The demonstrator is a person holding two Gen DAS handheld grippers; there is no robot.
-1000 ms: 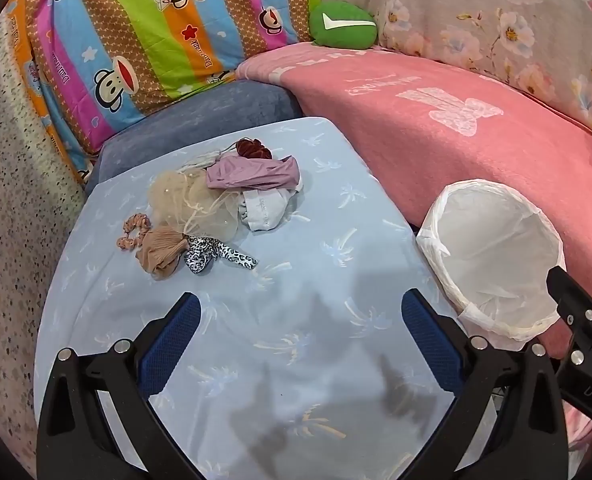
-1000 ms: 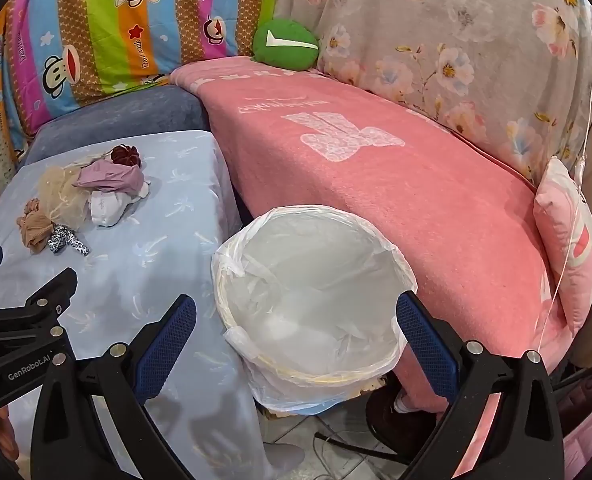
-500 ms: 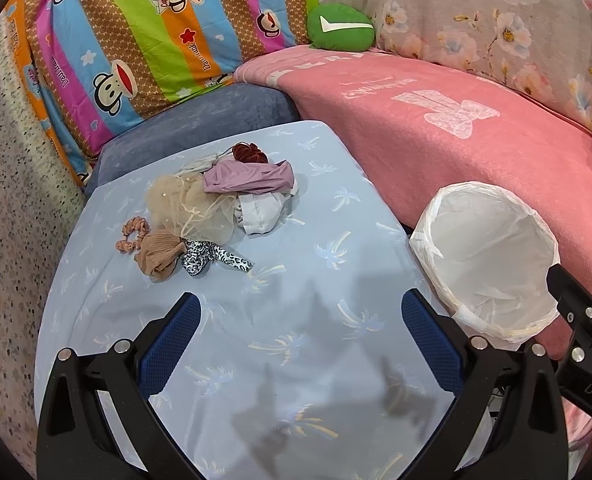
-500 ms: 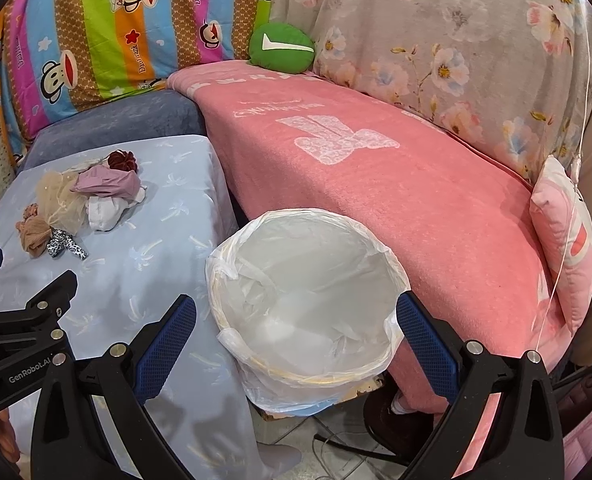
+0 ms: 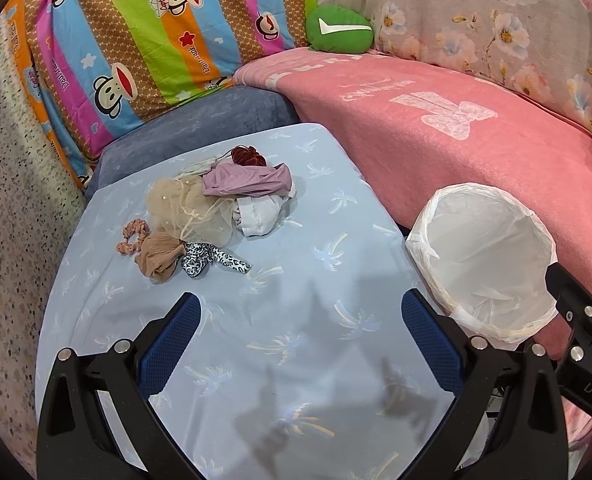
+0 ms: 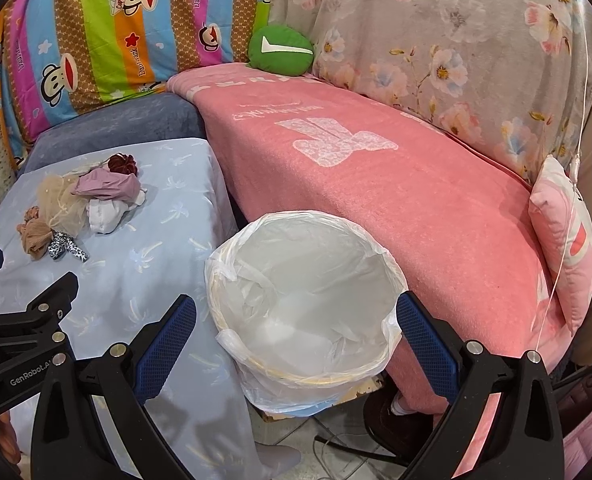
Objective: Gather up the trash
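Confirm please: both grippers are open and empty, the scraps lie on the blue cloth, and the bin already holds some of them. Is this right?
Not quite: the bin holds only its white liner, as the right wrist view shows. The rest stands: the left gripper and right gripper are open and empty, and the scraps lie on the blue cloth.

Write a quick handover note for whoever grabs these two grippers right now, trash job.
Left gripper: open, empty, hovering above the blue table, pointed at the pile.
Right gripper: open, empty, over the bin.
Trash: a pile of fabric scraps at the table's far side, including a mauve piece, a white piece, beige mesh and a leopard strip.
Bin: lined with a white bag, beside the table against the pink sofa; it looks empty.
Done: nothing collected yet.
Left: pick up each scrap and drop it in the bin.
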